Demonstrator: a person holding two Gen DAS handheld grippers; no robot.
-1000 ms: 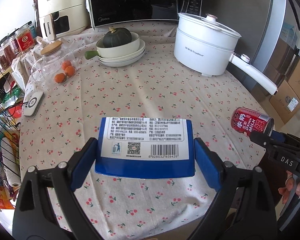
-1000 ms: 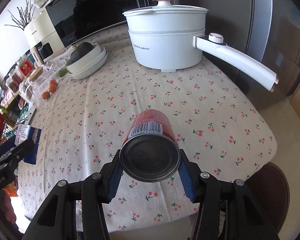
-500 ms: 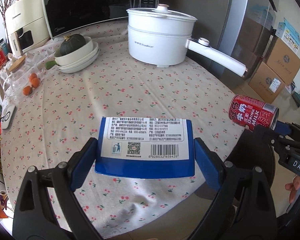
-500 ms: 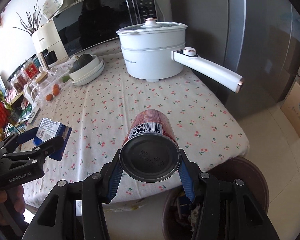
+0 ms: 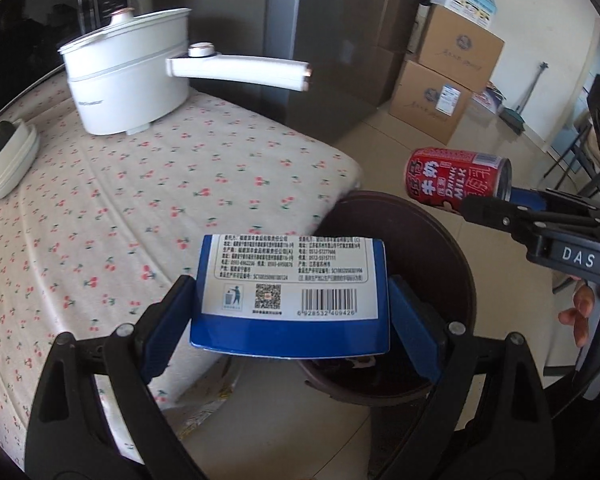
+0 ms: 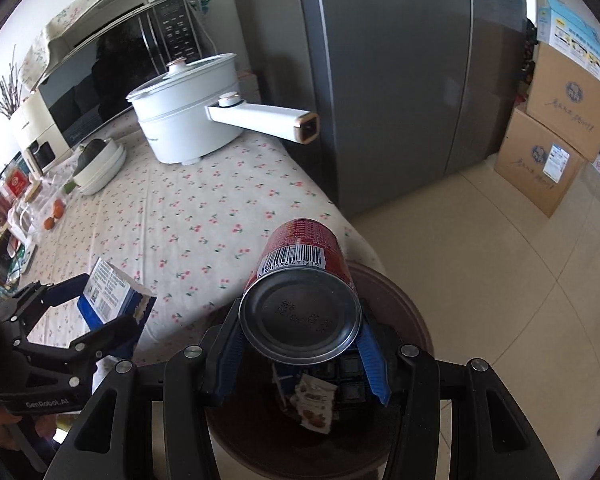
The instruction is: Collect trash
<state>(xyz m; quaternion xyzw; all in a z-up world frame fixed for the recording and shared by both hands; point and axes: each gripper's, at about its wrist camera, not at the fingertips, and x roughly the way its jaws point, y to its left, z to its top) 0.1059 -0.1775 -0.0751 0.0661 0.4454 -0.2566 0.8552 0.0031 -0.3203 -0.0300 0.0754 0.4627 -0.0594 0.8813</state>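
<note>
Right now my left gripper (image 5: 290, 308) is clenched on a flat blue-and-white snack packet (image 5: 292, 284), its blue pads pressing the packet's two short edges; the glossy printed back with barcode and QR square faces my camera. It hangs over the near rim of the round, dark brown trash bin (image 5: 452, 240), at about 5 o'clock from the table corner. My right gripper (image 6: 300, 344) is grasping a red milk-drink can (image 6: 300, 280), a smooth metal cylinder held on its side, dull silver base toward the lens, barcode on top. That can sits directly above the bin's mouth (image 6: 404, 308), where crumpled wrappers (image 6: 314, 404) lie inside. At 11 o'clock the table wears a soft cherry-print cloth (image 6: 188, 216), and a white lidded electric pot (image 6: 188, 120) with a long straight handle stands on it.
</note>
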